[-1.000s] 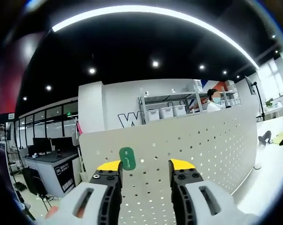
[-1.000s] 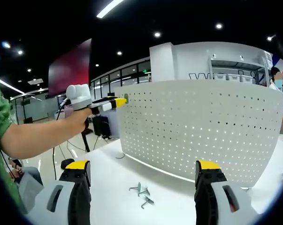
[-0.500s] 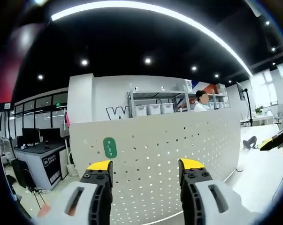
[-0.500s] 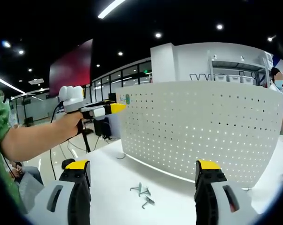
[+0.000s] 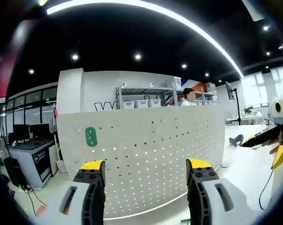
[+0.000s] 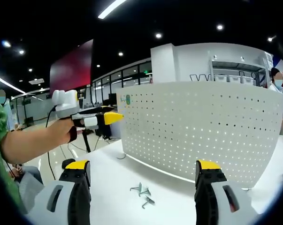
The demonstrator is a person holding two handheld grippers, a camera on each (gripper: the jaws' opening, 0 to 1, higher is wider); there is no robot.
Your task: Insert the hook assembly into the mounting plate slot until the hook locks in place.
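Note:
A white perforated mounting plate (image 5: 146, 150) stands upright on the white table (image 6: 108, 183). A small green hook piece (image 5: 90, 136) sits on the plate near its upper left corner, also visible as the green hook piece (image 6: 127, 99) in the right gripper view. My left gripper (image 5: 146, 166) is open and empty, a short way back from the plate; a hand holds this left gripper (image 6: 114, 117) left of the plate's edge. My right gripper (image 6: 142, 166) is open and empty, low in front of the plate. Two or three metal hooks (image 6: 142, 190) lie on the table between its jaws.
The right gripper (image 5: 270, 136) enters the left gripper view from the right edge. A person's arm (image 6: 33, 140) and green sleeve reach in from the left. Behind the plate are shelves with bins (image 5: 141, 103), desks and a standing person.
The left gripper has drawn back and down from the plate's upper left corner, with the green hook piece staying on the plate. The right gripper has held still.

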